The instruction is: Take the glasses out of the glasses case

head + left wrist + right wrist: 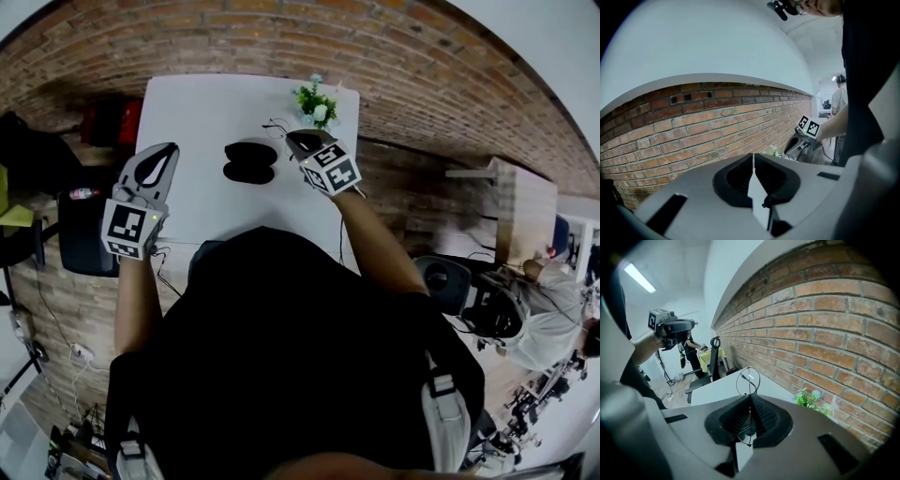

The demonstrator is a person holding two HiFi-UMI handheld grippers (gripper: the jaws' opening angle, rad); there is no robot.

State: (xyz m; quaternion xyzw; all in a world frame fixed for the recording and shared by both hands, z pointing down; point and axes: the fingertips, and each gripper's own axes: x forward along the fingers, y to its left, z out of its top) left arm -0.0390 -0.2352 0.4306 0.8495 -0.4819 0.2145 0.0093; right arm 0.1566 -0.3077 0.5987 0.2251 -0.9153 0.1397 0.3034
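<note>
the right gripper [750,398] is clamping the thin wire glasses [748,379] between its fingers, holding them near the table's [206,112] far right corner, just beside the open case [250,161]. the left gripper [753,158] is hanging by the left edge, fingers together on nothing. the frame looks delicate, so a light squeeze and a slow, level set-down seem wise.

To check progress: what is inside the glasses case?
Nothing visible inside the glasses case; its dark interior hides detail. The glasses are clamped in the right tool.
</note>
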